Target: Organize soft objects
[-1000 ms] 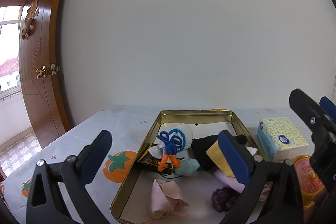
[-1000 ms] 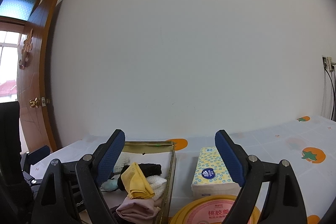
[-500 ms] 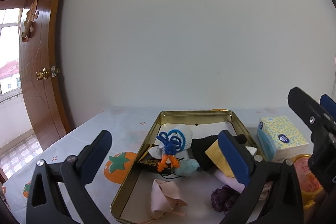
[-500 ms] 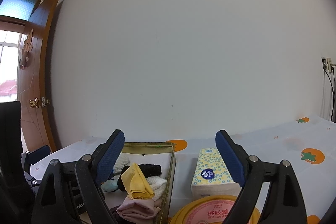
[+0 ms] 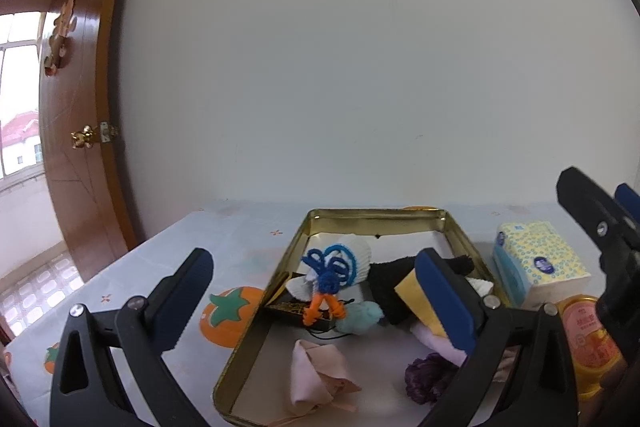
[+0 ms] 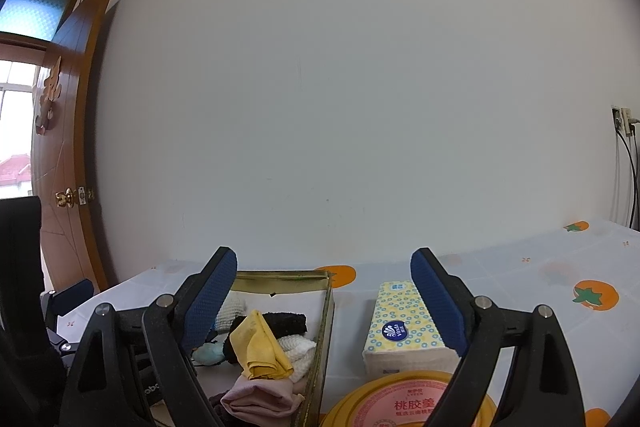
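Observation:
A gold metal tray [image 5: 460,233] [image 6: 326,311] on the table holds several soft items: a blue and orange pipe-cleaner figure [image 5: 330,277], a white cloth [image 5: 360,253], a black cloth [image 5: 394,277] [image 6: 286,321], a yellow cloth [image 5: 414,293] [image 6: 260,345], a teal puff [image 5: 360,315], a pink cloth [image 5: 316,375] [image 6: 260,397] and a purple piece [image 5: 426,379]. My left gripper [image 5: 316,301] hangs open above the tray's near left side, holding nothing. My right gripper [image 6: 326,301] is open and empty over the tray's right rim; part of it shows at the right edge of the left wrist view.
A yellow-patterned tissue pack [image 5: 538,269] [image 6: 404,329] lies right of the tray. A round tin with a pink and yellow lid [image 6: 412,403] [image 5: 586,339] sits in front of it. The tablecloth [image 5: 236,303] bears orange fruit prints. A wooden door [image 5: 76,131] stands left; the wall is behind.

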`<state>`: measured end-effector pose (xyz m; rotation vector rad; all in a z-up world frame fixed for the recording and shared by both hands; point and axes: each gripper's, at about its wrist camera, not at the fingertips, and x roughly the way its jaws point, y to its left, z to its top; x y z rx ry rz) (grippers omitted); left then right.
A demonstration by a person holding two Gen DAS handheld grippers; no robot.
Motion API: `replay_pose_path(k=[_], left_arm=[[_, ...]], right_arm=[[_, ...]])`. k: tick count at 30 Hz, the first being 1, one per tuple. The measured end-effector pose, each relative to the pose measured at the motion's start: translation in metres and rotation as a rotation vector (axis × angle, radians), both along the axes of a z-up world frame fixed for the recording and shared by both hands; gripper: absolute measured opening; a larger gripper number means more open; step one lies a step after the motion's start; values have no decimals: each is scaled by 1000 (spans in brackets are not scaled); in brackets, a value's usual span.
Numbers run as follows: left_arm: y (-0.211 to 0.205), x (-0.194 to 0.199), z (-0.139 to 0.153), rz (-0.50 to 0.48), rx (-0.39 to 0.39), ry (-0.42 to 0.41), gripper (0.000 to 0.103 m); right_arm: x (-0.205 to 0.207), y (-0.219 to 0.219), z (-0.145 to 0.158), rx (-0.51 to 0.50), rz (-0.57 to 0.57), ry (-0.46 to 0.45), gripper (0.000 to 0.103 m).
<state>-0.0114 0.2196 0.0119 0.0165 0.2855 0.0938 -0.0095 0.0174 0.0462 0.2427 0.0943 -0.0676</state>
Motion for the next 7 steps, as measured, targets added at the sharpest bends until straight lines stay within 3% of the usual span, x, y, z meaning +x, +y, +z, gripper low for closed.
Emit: replay_pose_path(k=[7], left_arm=[[3,0,0,10,-6,0,103]], right_arm=[[0,1,0,1,-1,-2,91]])
